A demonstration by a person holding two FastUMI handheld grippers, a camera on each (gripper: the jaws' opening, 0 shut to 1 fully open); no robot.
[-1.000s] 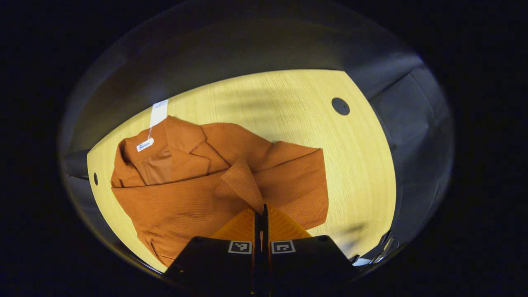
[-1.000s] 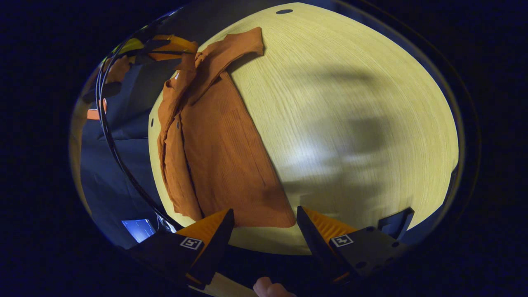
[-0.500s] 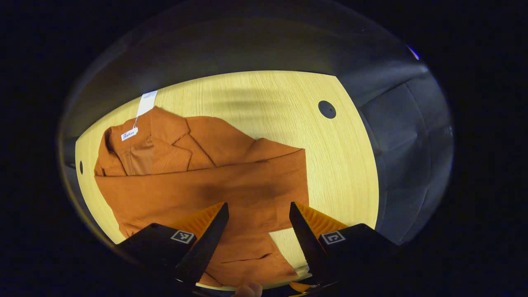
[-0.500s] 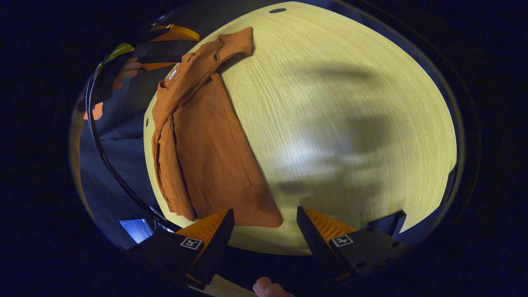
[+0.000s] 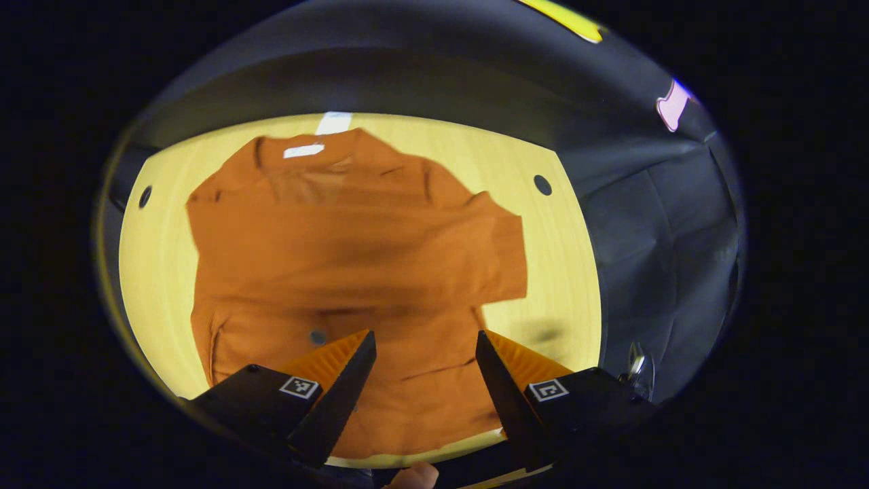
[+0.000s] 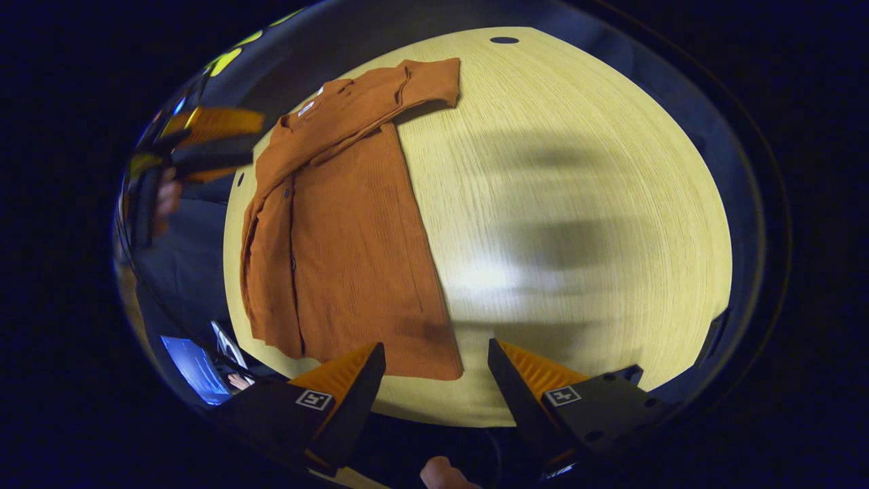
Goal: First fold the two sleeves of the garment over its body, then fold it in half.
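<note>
Left tool [image 5: 424, 353]: fingers spread apart, gripping nothing, bottom centre of left gripper view. Right tool [image 6: 436, 363]: likewise spread and unloaded, bottom centre; fingertip of holding hand [image 6: 440, 473] at bottom edge.

One garment [image 5: 353, 258] lies on one worktop [image 5: 563, 272]. Two white tags [image 5: 303, 151] sit at its collar. Two round holes [image 5: 542, 185] show in the worktop. Two tools: the left tool [image 5: 424, 367] and the right tool [image 6: 436, 377].

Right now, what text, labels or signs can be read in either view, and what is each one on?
Neck label on the orange jacket: blurred, unreadable.
White hang tag above the collar: no legible print.
Square coded markers on the left tongs and right tongs: patterns, not words.
</note>
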